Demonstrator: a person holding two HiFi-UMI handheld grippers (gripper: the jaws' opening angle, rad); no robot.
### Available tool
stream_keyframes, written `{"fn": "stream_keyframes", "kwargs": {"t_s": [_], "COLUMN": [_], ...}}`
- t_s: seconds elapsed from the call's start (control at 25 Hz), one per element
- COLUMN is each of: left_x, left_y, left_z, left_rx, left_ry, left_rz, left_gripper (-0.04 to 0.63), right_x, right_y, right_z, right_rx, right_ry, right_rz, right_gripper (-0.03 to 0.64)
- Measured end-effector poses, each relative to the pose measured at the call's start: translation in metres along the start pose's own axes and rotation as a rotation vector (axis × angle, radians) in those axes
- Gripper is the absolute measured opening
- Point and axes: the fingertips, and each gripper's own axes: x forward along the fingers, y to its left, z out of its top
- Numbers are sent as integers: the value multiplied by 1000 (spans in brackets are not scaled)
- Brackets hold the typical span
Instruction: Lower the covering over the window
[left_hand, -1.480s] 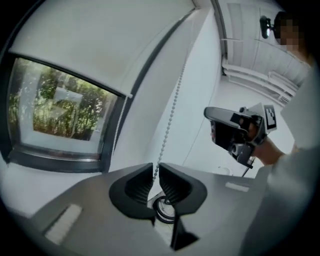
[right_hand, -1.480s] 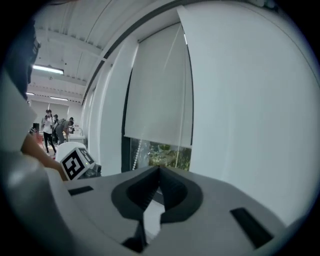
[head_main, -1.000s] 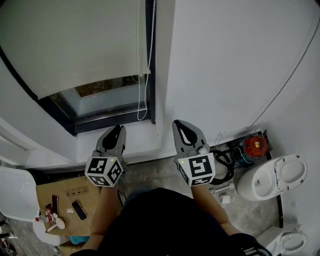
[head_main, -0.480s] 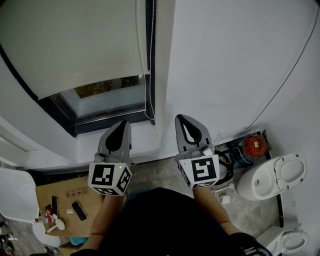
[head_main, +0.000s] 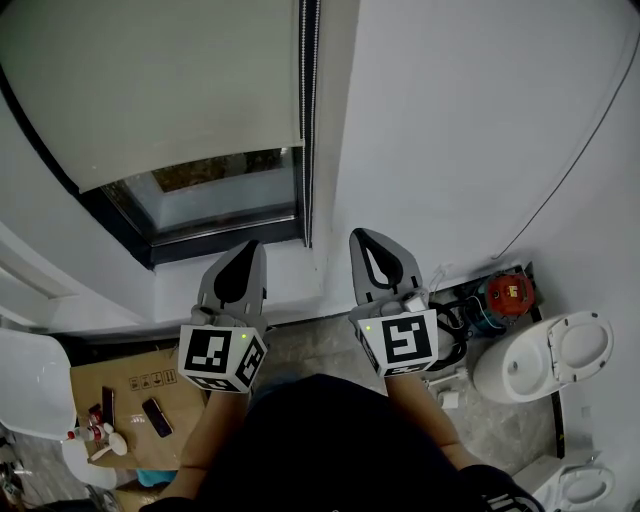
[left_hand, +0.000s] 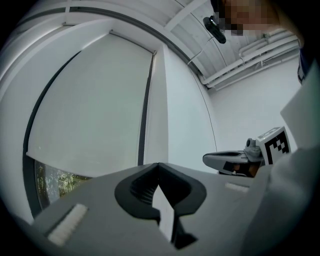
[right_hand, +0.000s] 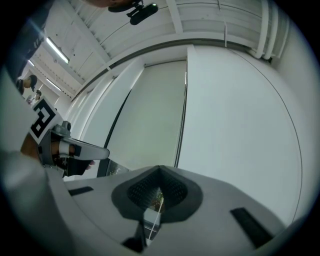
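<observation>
1. The blind (head_main: 150, 90) fills the 11 o'clock part of my head view. It hangs over most of the window. Its hem stops short of the sill, so a strip of bare glass (head_main: 215, 195) shows at the hem's 6 o'clock.
2. The pull cord (head_main: 306, 130) runs straight down the dark window frame (head_main: 225, 232) along the blind's 3 o'clock edge. Its lower end comes near the sill.
3. My left gripper (head_main: 247, 250) is clenched. In the left gripper view the jaws meet tip to tip with nothing between them. Only pale wall shows through the hollow behind the tips. In the head view its tip sits just below the frame, at 7 o'clock of the cord's lower end.
4. My right gripper (head_main: 371, 240) is clenched too, jaws together. In the right gripper view a thin pale line crosses the hollow behind the tips. I cannot tell whether that is the cord pinched there or only something seen beyond. In the head view the tip lies over the white wall (head_main: 460, 130), at 3 o'clock of the cord's end.
5. The two grippers sit side by side and apart, just under the view's centre. Both aim at the window wall.
6. On the floor, a toilet (head_main: 545, 355) sits at 4 o'clock, with a red device (head_main: 508, 290) near it. A cardboard box (head_main: 130, 385) lies at 8 o'clock.
</observation>
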Motion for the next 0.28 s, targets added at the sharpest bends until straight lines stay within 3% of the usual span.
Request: {"fn": "stream_keyframes", "kwargs": {"t_s": [0.28], "left_x": [4], "left_y": [-10], "left_z": [2], "left_rx": [1], "left_ry": [-2], "left_rz": [-21], "left_gripper": [11], "right_x": [-3], "right_y": [-5], "right_z": [-1], "right_rx": [0], "right_ry": [-1], "right_rz": [-7], "right_gripper": [12]}}
